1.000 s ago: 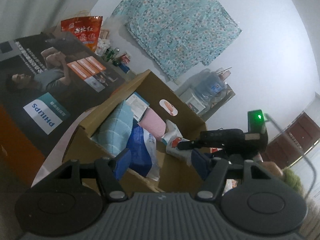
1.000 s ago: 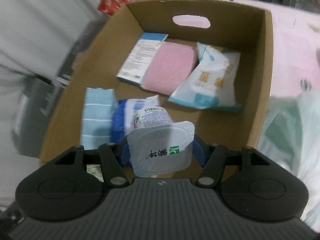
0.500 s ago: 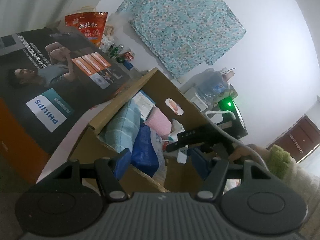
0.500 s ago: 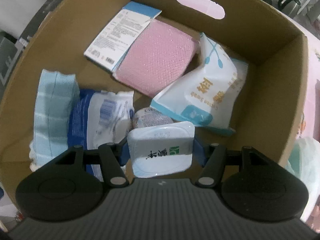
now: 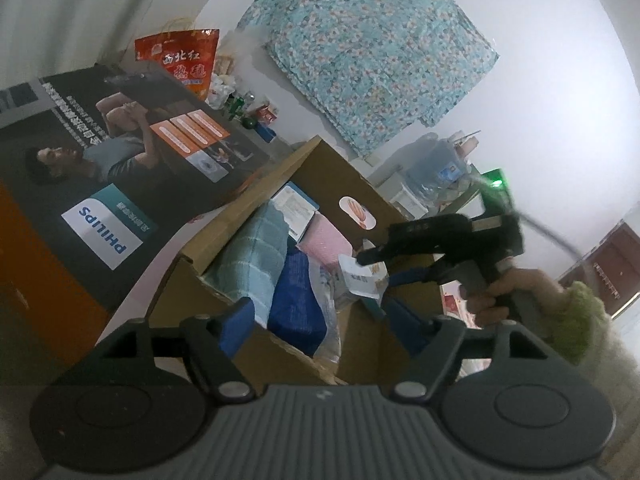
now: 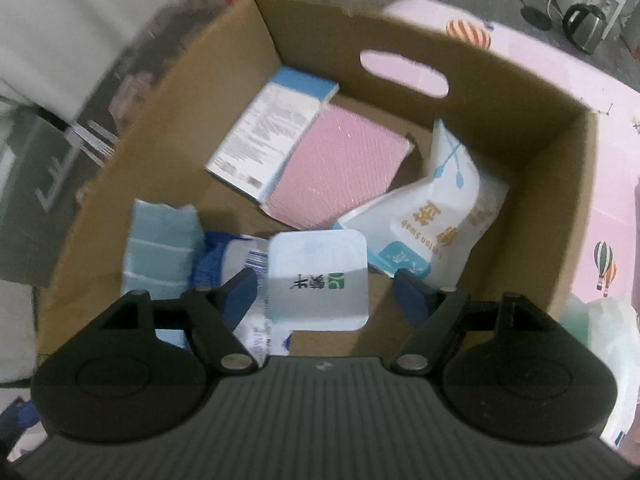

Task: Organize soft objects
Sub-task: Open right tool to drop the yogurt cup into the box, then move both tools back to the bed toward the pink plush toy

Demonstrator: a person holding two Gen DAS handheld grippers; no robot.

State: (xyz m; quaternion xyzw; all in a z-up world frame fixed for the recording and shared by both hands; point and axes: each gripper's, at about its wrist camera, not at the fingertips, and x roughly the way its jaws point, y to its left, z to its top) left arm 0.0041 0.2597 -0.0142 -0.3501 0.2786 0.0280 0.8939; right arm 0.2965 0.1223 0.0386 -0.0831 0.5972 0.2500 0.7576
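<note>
Soft packs fill the cardboard box [image 5: 224,236] in our left view: a blue checked cloth [image 5: 256,252], a dark blue bag [image 5: 294,300]; our left gripper [image 5: 320,316] hangs wide, having just opened, nothing between its jaws; in our right view, the right gripper [image 6: 322,288] has just opened wide around the yogurt cup [image 6: 318,276], pads clear; beyond lie a pink pad [image 6: 340,172], a white box [image 6: 272,132], a cotton swab bag [image 6: 432,216].

Left wrist camera looks slantwise from low outside at the cardboard box [image 5: 256,352] mid-frame, right wrist camera peers steeply down into it [image 6: 560,184] close up, both sharing its contents.
</note>
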